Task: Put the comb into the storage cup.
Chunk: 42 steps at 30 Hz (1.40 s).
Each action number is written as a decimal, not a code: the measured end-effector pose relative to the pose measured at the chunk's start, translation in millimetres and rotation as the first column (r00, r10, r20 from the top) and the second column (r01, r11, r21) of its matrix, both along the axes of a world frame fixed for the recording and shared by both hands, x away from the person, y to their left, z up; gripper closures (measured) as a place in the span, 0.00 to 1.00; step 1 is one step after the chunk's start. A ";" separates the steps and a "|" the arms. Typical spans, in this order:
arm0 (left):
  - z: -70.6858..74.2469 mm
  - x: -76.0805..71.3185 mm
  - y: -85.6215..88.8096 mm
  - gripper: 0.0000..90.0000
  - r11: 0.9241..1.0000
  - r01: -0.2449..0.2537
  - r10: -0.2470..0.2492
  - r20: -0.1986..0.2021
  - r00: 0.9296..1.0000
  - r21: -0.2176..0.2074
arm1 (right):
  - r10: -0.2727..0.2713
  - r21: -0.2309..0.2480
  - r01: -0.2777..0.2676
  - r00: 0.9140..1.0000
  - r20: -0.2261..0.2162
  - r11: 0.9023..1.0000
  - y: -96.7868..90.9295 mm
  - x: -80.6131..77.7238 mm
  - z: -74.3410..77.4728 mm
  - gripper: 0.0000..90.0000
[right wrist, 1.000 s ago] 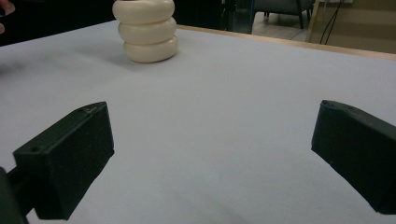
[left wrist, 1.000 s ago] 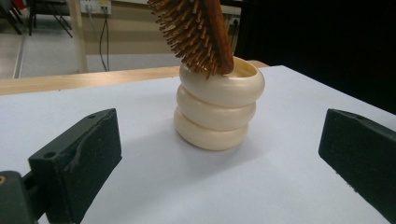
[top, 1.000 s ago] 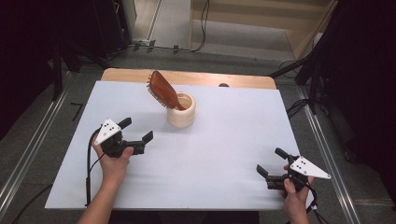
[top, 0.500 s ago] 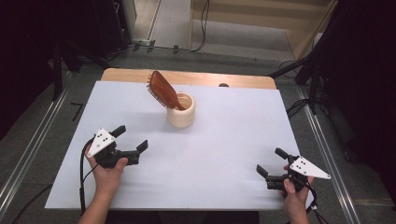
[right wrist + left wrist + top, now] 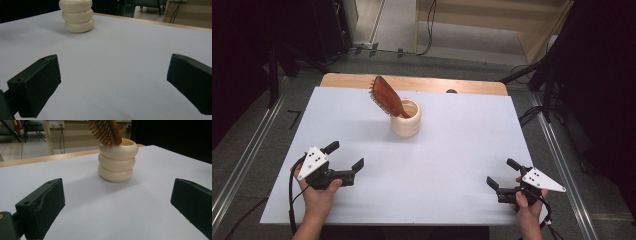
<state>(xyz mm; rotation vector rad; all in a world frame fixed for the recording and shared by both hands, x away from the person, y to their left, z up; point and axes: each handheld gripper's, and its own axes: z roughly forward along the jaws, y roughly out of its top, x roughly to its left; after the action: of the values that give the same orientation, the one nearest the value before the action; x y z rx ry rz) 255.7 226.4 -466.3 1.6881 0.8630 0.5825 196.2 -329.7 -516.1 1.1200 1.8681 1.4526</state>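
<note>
Brush leaning handle-down in cup, far side of worktop; left gripper nearer than right gripper, cup ahead of both; both jaws wide open, empty.

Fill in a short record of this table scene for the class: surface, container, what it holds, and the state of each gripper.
surface: white table top with a wooden edge at the far side
container: cream ribbed holder, upright, toward the far side
contents: wooden hairbrush, handle down in the holder, head leaning out to the left
left gripper: open, holding nothing, near left
right gripper: open, holding nothing, near right
</note>
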 end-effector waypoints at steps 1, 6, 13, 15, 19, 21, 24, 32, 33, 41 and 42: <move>-0.7 -1.7 2.3 0.00 1.000 -0.003 0.003 0.000 1.000 0.003 | 0.000 0.000 0.000 1.000 0.000 1.000 0.0 0.0 0.0 0.00; -2.7 -7.4 10.9 0.00 1.000 -0.014 0.014 -0.003 1.000 0.016 | -0.002 0.000 0.002 1.000 -0.002 1.000 0.0 0.0 0.0 0.00; -6.0 -15.2 25.3 0.00 0.999 -0.033 0.034 -0.007 0.999 0.032 | -0.004 0.002 0.004 1.000 -0.003 1.000 -0.1 -0.2 0.0 0.00; -6.3 -16.7 28.7 0.00 0.999 -0.040 0.040 -0.010 0.999 0.038 | -0.005 0.000 0.005 1.000 -0.002 1.000 -0.1 -0.1 0.0 0.00; -8.0 -19.4 35.6 0.00 0.998 -0.045 0.046 -0.015 0.999 0.041 | -0.005 0.000 0.005 1.000 -0.002 1.000 -0.1 -0.2 -0.1 0.00; -8.9 -20.5 37.9 0.00 0.998 -0.052 0.053 -0.017 0.998 0.038 | -0.006 0.001 0.006 1.000 -0.003 1.000 -0.2 -0.3 -0.1 0.00; -10.2 -22.2 43.0 0.00 0.997 -0.057 0.058 -0.019 0.998 0.043 | -0.008 0.002 0.008 1.000 -0.003 1.000 -0.3 -0.4 -0.1 0.00; -13.2 -26.5 51.6 0.00 0.996 -0.073 0.075 -0.026 0.997 0.056 | -0.008 0.001 0.008 1.000 -0.002 1.000 -0.3 -0.4 -0.1 0.00; -13.6 -26.8 52.5 0.00 0.995 -0.072 0.074 -0.027 0.997 0.062 | -0.009 0.002 0.009 1.000 -0.002 1.000 -0.3 -0.4 -0.2 0.00; -17.0 -29.6 61.3 0.00 0.995 -0.084 0.086 -0.038 0.996 0.062 | -0.010 0.002 0.010 1.000 -0.003 1.000 -0.4 -0.5 -0.1 0.00; -17.1 -29.8 62.4 0.00 0.994 -0.085 0.087 -0.040 0.995 0.068 | -0.010 0.002 0.010 1.000 -0.004 1.000 -0.4 -0.5 -0.1 0.00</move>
<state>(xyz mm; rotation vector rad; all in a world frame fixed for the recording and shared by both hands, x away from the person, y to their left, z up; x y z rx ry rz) 225.9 288.8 -483.4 1.7356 0.9601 0.6419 195.7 -330.2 -516.2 1.1324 1.8609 1.4483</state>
